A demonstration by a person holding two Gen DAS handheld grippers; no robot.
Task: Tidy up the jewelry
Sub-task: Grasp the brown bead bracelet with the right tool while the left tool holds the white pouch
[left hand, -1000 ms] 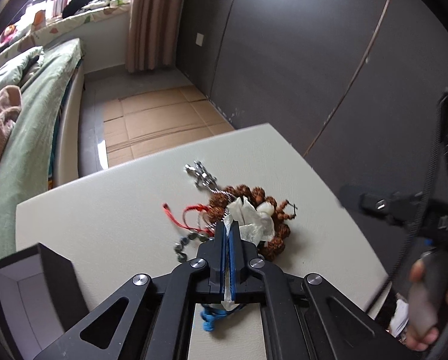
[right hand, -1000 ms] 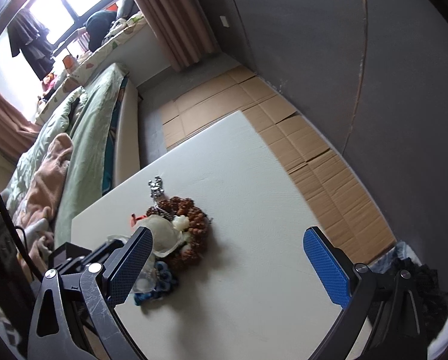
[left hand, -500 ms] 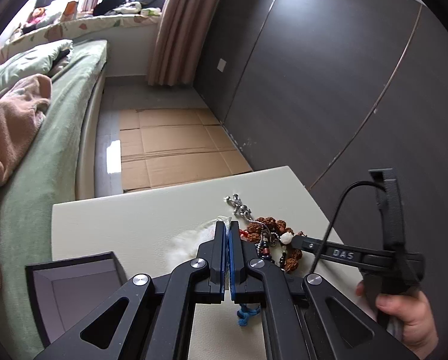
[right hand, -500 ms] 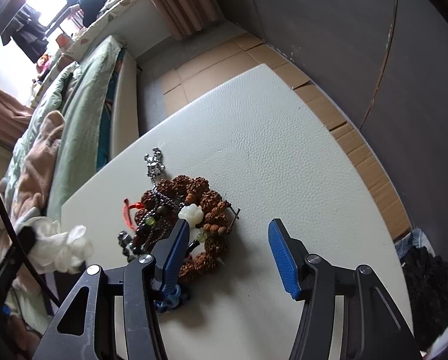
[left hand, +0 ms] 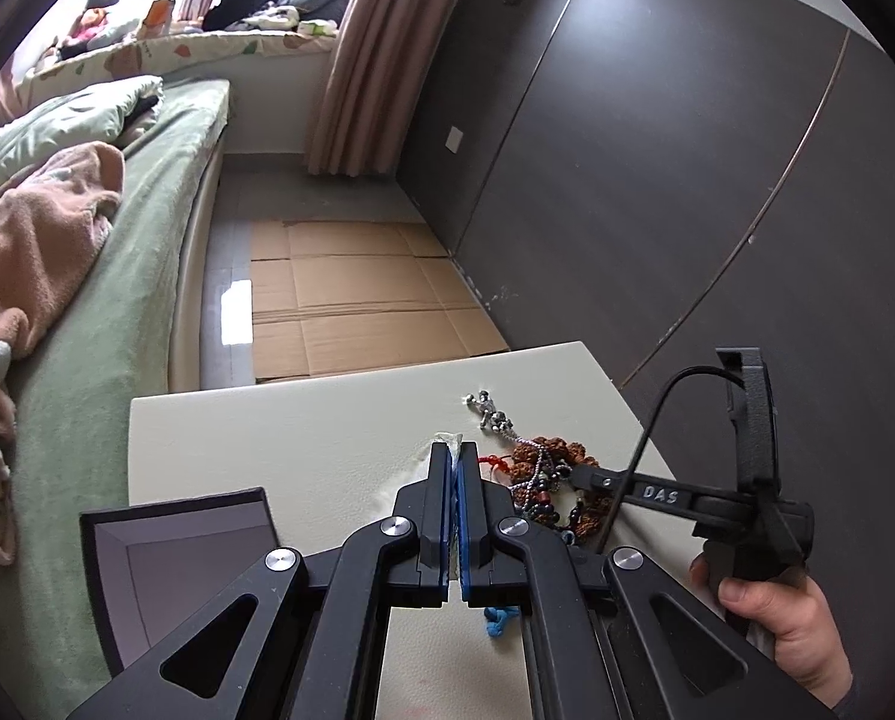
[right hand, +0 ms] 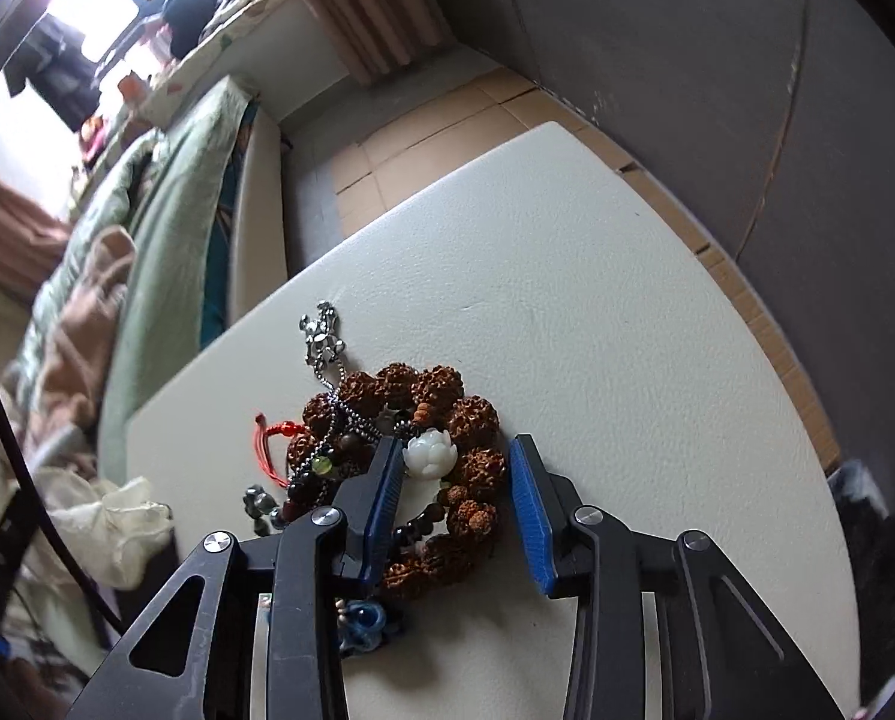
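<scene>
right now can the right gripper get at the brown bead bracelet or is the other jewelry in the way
Probably yes. The right gripper already straddles one side of the brown bead bracelet, jaws closing around it, though the white flower bead and dark bead strand sit between them too.

Left gripper (left hand: pixel 454 468): jaws pressed together, blue pads meeting on a thin scrap of white cloth (left hand: pixel 449 439) pinched at the tips; the tool points down at a slant and hangs above the table (left hand: pixel 303 438), to the left of the jewelry pile (right hand: pixel 399 450). Right gripper (right hand: pixel 454 474): pitched steeply down over that pile, jaws closing, with the brown bead bracelet (right hand: pixel 471 420) and white flower bead (right hand: pixel 428 451) between them. The left pad sits against the pile; the right pad stands just clear of the bracelet's outer edge. The person's right hand (left hand: pixel 789 618) is wrapped round the right gripper's handle, to the right of the pile.
</scene>
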